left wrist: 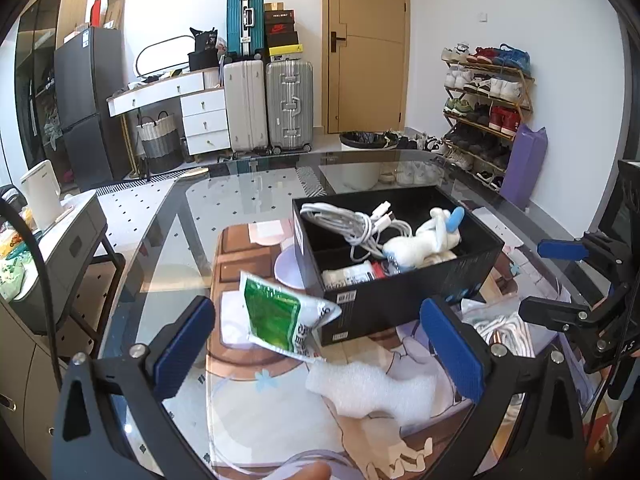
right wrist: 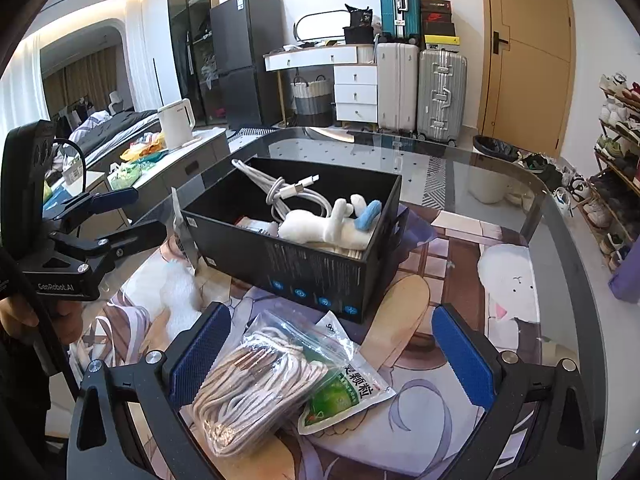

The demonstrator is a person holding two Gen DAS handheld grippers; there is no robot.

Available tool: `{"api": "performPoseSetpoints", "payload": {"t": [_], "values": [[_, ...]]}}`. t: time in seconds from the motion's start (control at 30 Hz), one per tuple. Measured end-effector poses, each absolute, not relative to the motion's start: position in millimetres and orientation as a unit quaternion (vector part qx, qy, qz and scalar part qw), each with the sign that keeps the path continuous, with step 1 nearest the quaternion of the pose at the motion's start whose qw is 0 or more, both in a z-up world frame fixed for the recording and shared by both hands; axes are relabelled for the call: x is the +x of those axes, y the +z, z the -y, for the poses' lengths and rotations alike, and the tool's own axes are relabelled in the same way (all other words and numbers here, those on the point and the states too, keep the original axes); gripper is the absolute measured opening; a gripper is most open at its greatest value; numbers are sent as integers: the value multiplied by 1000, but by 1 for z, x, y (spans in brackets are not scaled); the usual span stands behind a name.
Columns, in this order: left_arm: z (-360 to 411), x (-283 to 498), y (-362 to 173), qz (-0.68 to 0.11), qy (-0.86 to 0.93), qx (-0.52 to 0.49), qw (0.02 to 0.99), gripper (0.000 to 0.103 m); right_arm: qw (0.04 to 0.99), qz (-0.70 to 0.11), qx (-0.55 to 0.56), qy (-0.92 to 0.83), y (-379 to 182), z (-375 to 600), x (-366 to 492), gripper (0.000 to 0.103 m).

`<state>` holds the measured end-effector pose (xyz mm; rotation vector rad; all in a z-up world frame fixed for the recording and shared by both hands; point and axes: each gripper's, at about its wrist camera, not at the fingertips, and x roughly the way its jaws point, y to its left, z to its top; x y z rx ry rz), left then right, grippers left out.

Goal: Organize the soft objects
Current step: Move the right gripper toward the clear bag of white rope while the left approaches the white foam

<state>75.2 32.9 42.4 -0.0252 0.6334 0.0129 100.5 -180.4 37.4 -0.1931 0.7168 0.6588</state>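
Left gripper [left wrist: 316, 344]: jaws stood wide apart with nothing pressed between the pads; the green-and-white sachet [left wrist: 280, 320] sat tilted in the gap, leaning against the box wall.
Right gripper [right wrist: 330, 354]: equally wide, empty, poised over the clear bag of cream cord [right wrist: 256, 384] and a second green sachet [right wrist: 344, 392] half under it.
Foam piece [left wrist: 372, 392]: white, lying flat on the printed mat [right wrist: 440, 264], just beside the left gripper's right pad.
Black box [right wrist: 312, 276]: open, on the mat, just beyond both tools; it held the white plush toy [right wrist: 332, 228], a coil of white charging cable [right wrist: 292, 196] and a small white-and-red pack [left wrist: 352, 274].
Glass table [right wrist: 540, 200]: carried the mat and everything on it.
Doing the step well: my guess is each tool should settle low, pinch its pouch near the middle rather than a slippery corner, and lift clear of the box rim before dropping in.
Count: two grippers, two green sachets, one cord bag, one foam piece, one box, one plush toy, one cable coil.
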Motion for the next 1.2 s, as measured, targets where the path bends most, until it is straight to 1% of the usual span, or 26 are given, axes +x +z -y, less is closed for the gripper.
{"api": "performPoseSetpoints", "payload": {"t": [0.3,0.7,1.2], "values": [[-35,78,30,-330,11,-19,944,103,873,-350,-97,327,34,179,98,102],[-30,73,17,-346,6,-13,938,103,832,-396,-113,372,17,162,90,102],[-20,66,0,-367,-7,-3,930,103,812,-417,-123,390,11,151,84,99]]}}
